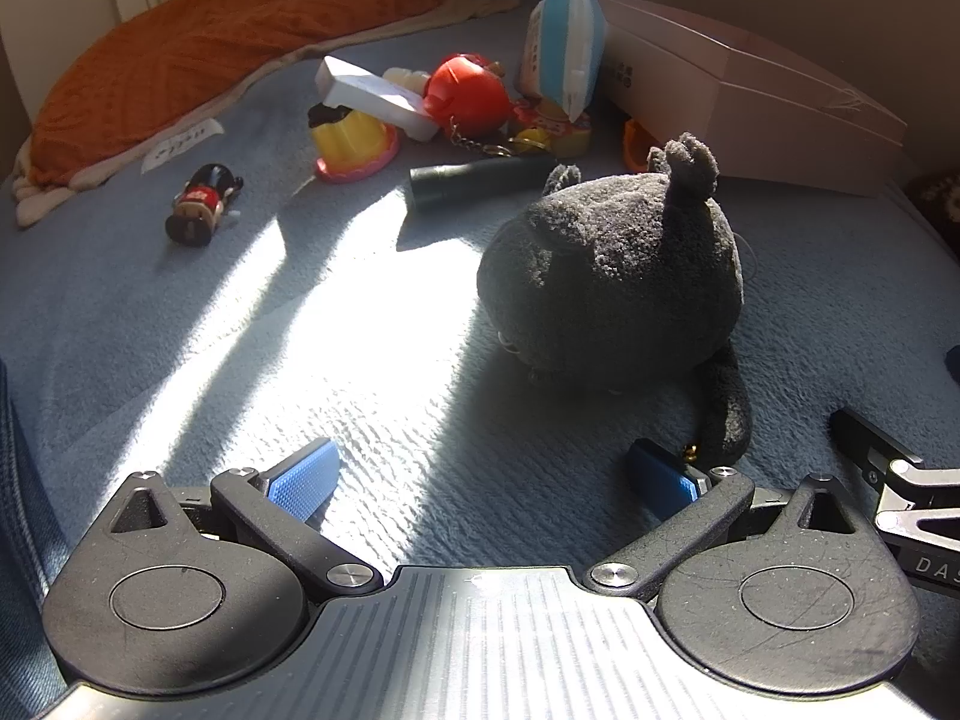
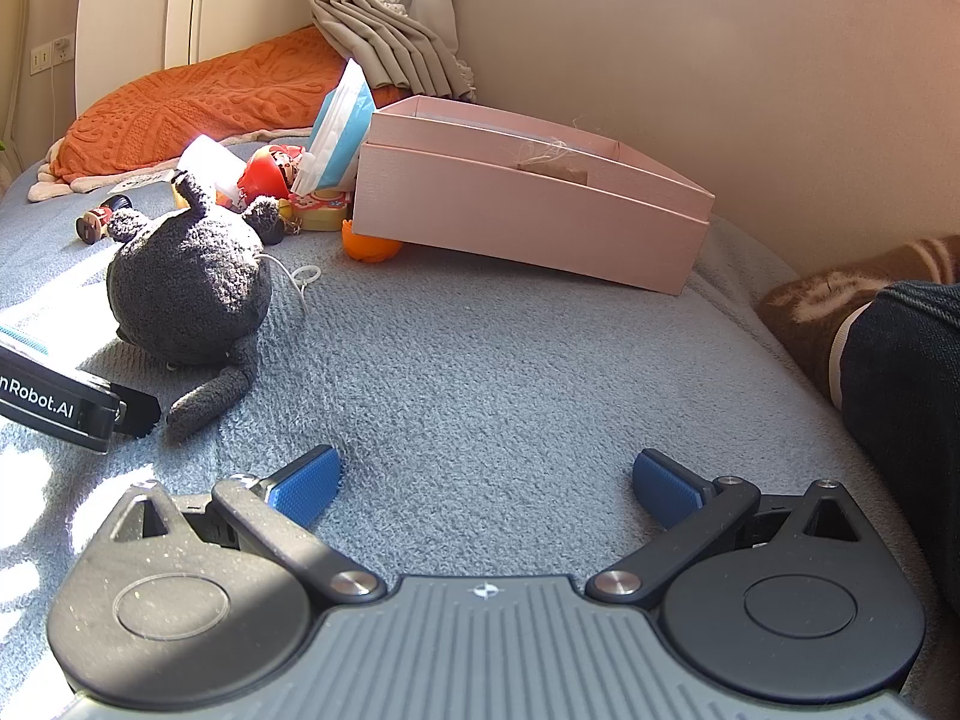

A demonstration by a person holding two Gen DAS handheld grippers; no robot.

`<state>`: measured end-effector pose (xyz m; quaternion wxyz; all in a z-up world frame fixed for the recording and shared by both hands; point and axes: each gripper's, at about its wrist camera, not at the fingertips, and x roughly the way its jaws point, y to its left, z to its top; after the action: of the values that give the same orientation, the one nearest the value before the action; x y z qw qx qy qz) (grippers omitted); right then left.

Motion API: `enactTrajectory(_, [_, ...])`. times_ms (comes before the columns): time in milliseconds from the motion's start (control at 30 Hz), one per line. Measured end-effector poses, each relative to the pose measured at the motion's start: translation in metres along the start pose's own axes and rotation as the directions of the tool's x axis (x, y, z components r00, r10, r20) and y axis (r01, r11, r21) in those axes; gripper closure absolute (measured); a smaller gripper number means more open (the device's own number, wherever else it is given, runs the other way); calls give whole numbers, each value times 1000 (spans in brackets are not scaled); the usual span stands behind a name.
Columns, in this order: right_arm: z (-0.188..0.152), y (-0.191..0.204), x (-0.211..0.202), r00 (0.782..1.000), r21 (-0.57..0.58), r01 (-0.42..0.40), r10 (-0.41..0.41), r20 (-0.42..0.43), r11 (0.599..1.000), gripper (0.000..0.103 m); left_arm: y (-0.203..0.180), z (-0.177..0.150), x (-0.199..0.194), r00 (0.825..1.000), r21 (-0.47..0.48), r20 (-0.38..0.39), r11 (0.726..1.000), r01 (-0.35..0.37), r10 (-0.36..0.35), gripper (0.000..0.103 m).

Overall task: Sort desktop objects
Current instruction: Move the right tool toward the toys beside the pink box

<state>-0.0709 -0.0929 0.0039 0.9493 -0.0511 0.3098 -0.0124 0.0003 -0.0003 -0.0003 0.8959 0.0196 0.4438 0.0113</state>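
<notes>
Both my grippers spread wide, nothing held. Black plush mouse (image 1: 612,282) sits on the blue blanket (image 1: 240,312), just ahead-right of my left gripper (image 1: 483,474), which is nearer; right gripper (image 2: 486,477) faces bare blanket, pink box (image 2: 528,210) beyond.

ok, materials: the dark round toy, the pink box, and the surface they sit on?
Dark round toy: plush fabric, nubby matte pile, soft outline. Pink box: looks like paperboard, matte, sharp folded edges, thin walls. Surface: blue-grey fleece or terry blanket, looped fuzzy texture, slight rumples.
</notes>
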Motion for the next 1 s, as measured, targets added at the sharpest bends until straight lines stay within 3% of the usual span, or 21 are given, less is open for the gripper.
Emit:
enactTrajectory(700, [-1, 4, 0, 1000, -19, 12, -12, 3, 1000, 0, -1, 2, -1, 1000, -6, -8, 1000, 0, 0, 0])
enactTrajectory(833, [2, -8, 4, 999, 4, -50, 50, -14, 999, 0, 1, 1, -2, 1000, -9, -10, 1000, 3, -3, 0])
enactTrajectory(933, [6, -2, 4, 998, -87, -55, 54, -13, 995, 0, 2, 1, -1, 1000, -10, -13, 1000, 4, -4, 0])
enactTrajectory(1000, [11, 9, 5, 998, -237, -57, 61, 7, 970, 0, 2, 1, -1, 1000, -10, -15, 1000, 4, -4, 0])
